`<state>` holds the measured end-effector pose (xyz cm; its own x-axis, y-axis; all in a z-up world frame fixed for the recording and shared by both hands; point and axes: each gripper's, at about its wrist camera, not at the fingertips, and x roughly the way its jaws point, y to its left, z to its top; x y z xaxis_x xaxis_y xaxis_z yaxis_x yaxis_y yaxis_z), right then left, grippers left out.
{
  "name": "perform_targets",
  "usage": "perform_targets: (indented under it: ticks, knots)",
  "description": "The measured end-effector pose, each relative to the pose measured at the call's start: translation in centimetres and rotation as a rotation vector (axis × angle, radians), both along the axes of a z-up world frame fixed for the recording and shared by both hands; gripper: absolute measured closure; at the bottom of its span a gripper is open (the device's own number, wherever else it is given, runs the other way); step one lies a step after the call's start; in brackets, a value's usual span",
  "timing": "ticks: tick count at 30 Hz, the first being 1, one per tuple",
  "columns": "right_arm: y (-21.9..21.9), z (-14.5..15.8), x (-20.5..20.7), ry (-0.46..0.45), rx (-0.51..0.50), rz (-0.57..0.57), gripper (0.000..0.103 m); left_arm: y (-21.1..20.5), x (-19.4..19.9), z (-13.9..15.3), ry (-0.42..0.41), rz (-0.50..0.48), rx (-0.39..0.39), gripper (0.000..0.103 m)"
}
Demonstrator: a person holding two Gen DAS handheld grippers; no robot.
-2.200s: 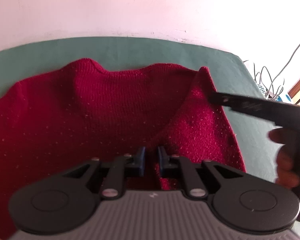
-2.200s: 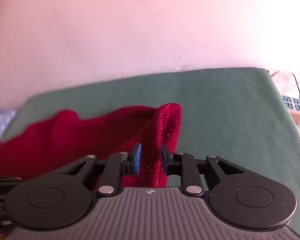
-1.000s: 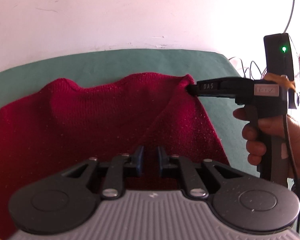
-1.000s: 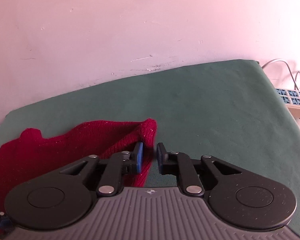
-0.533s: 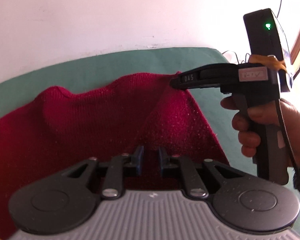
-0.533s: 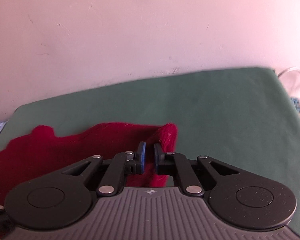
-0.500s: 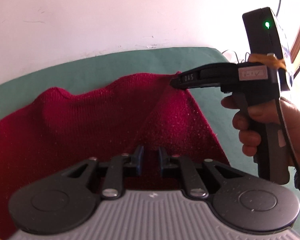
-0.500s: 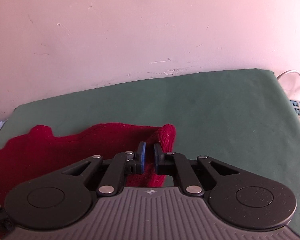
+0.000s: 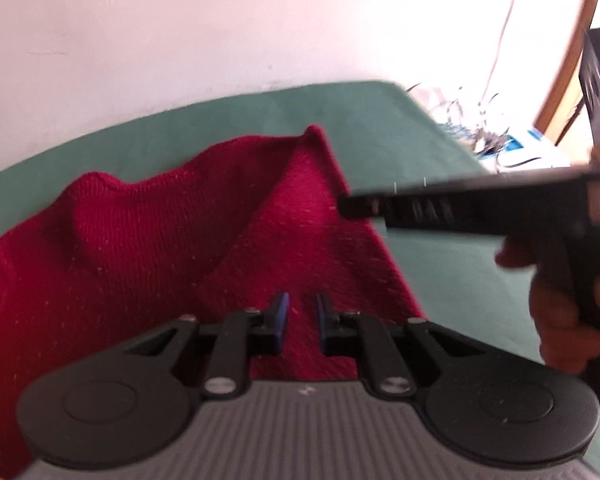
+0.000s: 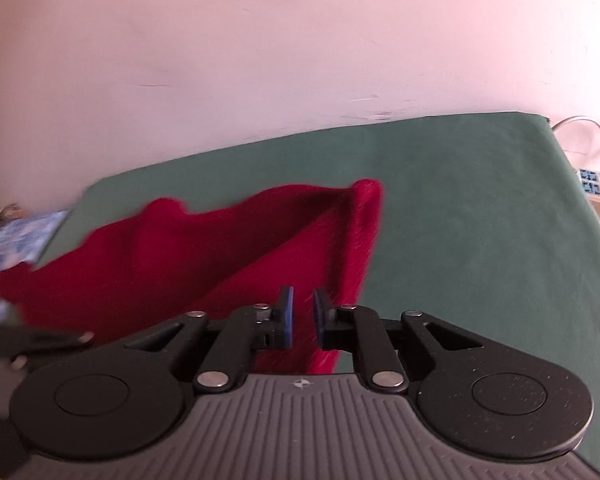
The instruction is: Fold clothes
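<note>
A red knit garment (image 9: 148, 248) lies on the green table cover (image 9: 412, 136), its right part folded over into a flap with a peaked corner (image 9: 314, 134). My left gripper (image 9: 300, 320) hovers over the flap's near end. Its jaws are opening, and the knit shows through the gap without the pads pressing it. My right gripper (image 9: 346, 208), blurred and side-on, hangs over the flap's right edge, apart from the corner. In the right wrist view the right gripper (image 10: 302, 316) is also opening with nothing pinched. The garment (image 10: 180, 264) lies beyond it.
A hand (image 9: 560, 312) grips the right tool's handle. Cables and a power strip (image 10: 598, 184) sit past the table's right edge. Blue patterned cloth (image 10: 16, 240) lies off the left end. A pale wall (image 10: 300, 60) runs behind the table, with bare green cover (image 10: 480, 220) to the right.
The right gripper has let go of the flap's corner and pulled back toward the near right. Both grippers' jaws stand slightly wider. The flap now rests on the garment.
</note>
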<state>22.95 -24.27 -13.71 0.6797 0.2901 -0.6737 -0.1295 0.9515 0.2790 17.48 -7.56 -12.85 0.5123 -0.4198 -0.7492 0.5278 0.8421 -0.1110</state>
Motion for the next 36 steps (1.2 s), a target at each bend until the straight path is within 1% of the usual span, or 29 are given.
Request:
perform_targets:
  ticks: [1, 2, 3, 4, 5, 6, 7, 8, 10, 12, 14, 15, 16, 18, 19, 21, 22, 24, 26, 28, 30, 31, 32, 33, 35, 36]
  knots:
    - [0.1, -0.3, -0.8, 0.026, 0.005, 0.012, 0.09, 0.2, -0.7, -0.1, 0.006, -0.007, -0.001, 0.082]
    - [0.2, -0.7, -1.6, 0.052, 0.01, 0.023, 0.09, 0.2, -1.2, -0.6, 0.016, -0.017, 0.01, 0.082]
    - [0.3, -1.0, -1.8, 0.055, 0.004, 0.02, 0.094, 0.1, -1.6, -1.1, 0.022, -0.023, 0.034, 0.082]
    - [0.4, -1.3, -1.9, 0.049, -0.006, 0.012, 0.097, -0.1, -2.1, -1.6, 0.006, -0.021, 0.059, 0.081]
    - [0.4, -1.7, -1.9, 0.044, -0.016, 0.003, 0.097, -0.2, -2.4, -1.6, -0.006, -0.022, 0.072, 0.081]
    - [0.5, -2.0, -1.9, 0.039, -0.026, -0.005, 0.095, -0.3, -2.8, -1.4, -0.015, -0.024, 0.08, 0.082]
    - [0.6, -1.9, -2.7, 0.038, -0.011, -0.001, 0.087, -0.1, -3.2, -1.0, -0.014, -0.026, 0.071, 0.081]
    - [0.8, -1.6, -3.8, 0.039, 0.013, 0.008, 0.087, 0.4, -3.8, -0.5, -0.005, -0.031, 0.048, 0.078]
    - [1.2, -1.0, -6.0, 0.041, 0.06, 0.025, 0.087, 1.2, -5.6, 0.2, 0.004, -0.042, 0.011, 0.075]
    - [1.8, -1.2, -8.7, 0.07, 0.071, 0.063, 0.087, 2.0, -8.3, 0.1, 0.015, -0.076, 0.008, 0.075]
    - [2.5, -2.0, -10.6, 0.123, 0.048, 0.088, 0.087, 2.5, -11.0, -0.4, 0.028, -0.117, 0.019, 0.075]
    - [2.8, -2.6, -11.4, 0.132, 0.028, 0.097, 0.088, 2.7, -12.2, -0.9, 0.037, -0.143, 0.032, 0.075]
    - [3.0, -2.7, -12.4, 0.105, 0.002, 0.094, 0.088, 2.7, -13.4, -1.2, 0.013, -0.157, 0.059, 0.071]
    - [3.1, -2.3, -14.1, 0.106, -0.014, 0.079, 0.087, 2.7, -15.7, -1.6, -0.044, -0.182, 0.11, 0.069]
    - [3.1, -1.9, -14.9, 0.117, -0.002, 0.067, 0.085, 2.8, -16.4, -1.4, -0.049, -0.192, 0.108, 0.069]
    - [3.3, -1.7, -16.5, 0.14, 0.024, 0.069, 0.085, 3.2, -17.8, -0.8, -0.051, -0.211, 0.097, 0.069]
    - [3.6, -1.6, -17.3, 0.149, 0.007, 0.082, 0.085, 3.5, -18.6, -0.7, -0.053, -0.221, 0.088, 0.069]
    - [4.4, -1.8, -19.0, 0.16, -0.05, 0.104, 0.085, 4.1, -20.2, -1.0, -0.028, -0.248, 0.073, 0.069]
    - [4.9, -1.8, -20.3, 0.122, -0.09, 0.085, 0.085, 4.0, -21.7, -1.6, -0.059, -0.264, 0.103, 0.069]
    - [5.5, -1.3, -20.8, 0.116, -0.135, 0.064, 0.083, 3.8, -23.1, -1.5, -0.087, -0.289, 0.13, 0.069]
    - [5.7, -0.8, -21.7, 0.107, -0.09, 0.079, 0.079, 4.1, -23.8, -1.2, -0.059, -0.304, 0.094, 0.069]
    - [5.9, -1.2, -22.2, 0.117, -0.086, 0.079, 0.078, 4.2, -24.1, -1.3, -0.048, -0.31, 0.082, 0.069]
    - [6.1, -1.7, -22.7, 0.132, -0.09, 0.075, 0.077, 4.2, -24.5, -1.6, -0.054, -0.312, 0.084, 0.065]
    - [6.2, -2.3, -23.2, 0.147, -0.095, 0.072, 0.077, 4.2, -25.0, -2.0, -0.065, -0.314, 0.088, 0.065]
    - [6.6, -2.6, -23.7, 0.119, -0.129, 0.081, 0.077, 4.0, -26.0, -2.2, -0.101, -0.324, 0.109, 0.065]
    - [6.8, -2.7, -23.9, 0.101, -0.148, 0.086, 0.076, 4.2, -26.0, -2.0, -0.096, -0.322, 0.108, 0.066]
